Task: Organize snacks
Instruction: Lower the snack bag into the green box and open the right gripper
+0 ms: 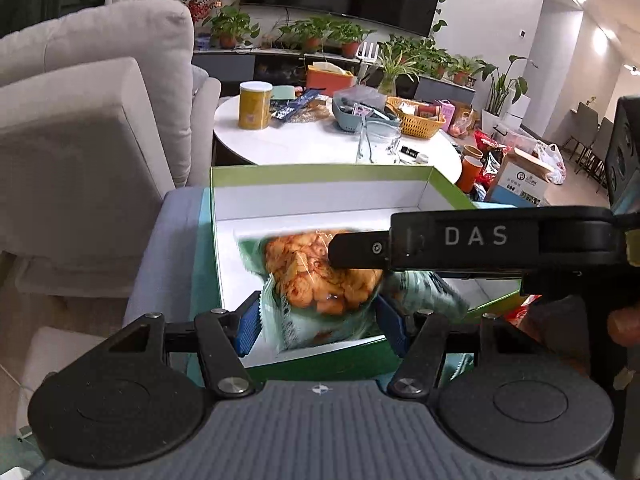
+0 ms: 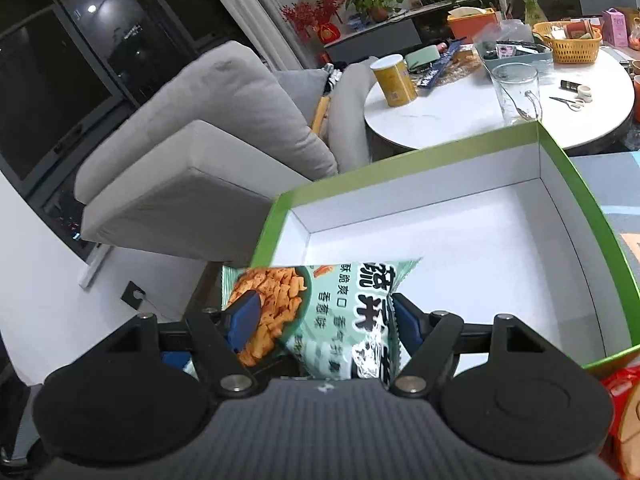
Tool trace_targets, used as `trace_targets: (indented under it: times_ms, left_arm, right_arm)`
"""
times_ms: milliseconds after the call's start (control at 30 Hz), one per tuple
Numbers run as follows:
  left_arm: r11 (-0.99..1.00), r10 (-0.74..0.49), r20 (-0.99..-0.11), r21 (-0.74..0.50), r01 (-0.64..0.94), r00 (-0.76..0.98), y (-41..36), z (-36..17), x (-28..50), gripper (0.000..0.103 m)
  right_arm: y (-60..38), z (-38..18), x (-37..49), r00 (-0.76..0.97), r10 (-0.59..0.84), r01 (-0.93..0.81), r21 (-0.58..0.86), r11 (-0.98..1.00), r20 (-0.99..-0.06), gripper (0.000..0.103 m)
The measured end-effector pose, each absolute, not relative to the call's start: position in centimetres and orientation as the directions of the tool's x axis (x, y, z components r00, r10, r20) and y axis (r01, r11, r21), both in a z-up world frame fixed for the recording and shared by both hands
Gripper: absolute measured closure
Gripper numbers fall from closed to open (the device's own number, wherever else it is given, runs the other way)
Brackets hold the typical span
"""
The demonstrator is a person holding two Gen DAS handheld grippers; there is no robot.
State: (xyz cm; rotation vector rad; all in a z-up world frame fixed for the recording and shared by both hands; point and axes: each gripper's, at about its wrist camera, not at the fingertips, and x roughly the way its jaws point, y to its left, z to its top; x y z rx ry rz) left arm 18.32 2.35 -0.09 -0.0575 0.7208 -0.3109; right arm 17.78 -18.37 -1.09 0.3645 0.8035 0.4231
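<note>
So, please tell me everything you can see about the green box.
The box is an open, shallow cardboard tray, bright green outside and along its rim, plain white inside. It has no lid on. It rests on a grey-blue padded surface in front of the round white table. Its floor looks bare. Both pale-green snack bags are held over its near part; contact is unclear.
</note>
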Motion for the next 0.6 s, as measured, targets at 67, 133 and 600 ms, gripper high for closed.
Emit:
trace_targets:
  times_ms: [67,133,600]
  left_arm:
    - [0.958,-0.282,-0.651,-0.146,0.249,0.704,2.4,-0.7,18.4,0.046]
    - [0.963,-0.263,-0.662,-0.133,0.235,0.702,2.7,-1.2,18.3,0.045]
    - [0.954,-0.293,-0.64,-0.145,0.262,0.71,2.1,0.3,14.5,0.042]
  right_arm:
    - [-18.5,-1.7,17.8,0.629,0.456,-0.199,0.436,0.878,-0.629,0.03]
    - [-19.0,-2.0,17.5,0.627,0.44,-0.184,0.426,0.886,-0.643,0.03]
    - [-23.5,0.7,13.1,0.691,0.399,-0.125,0.444,0.887,-0.603,0.03]
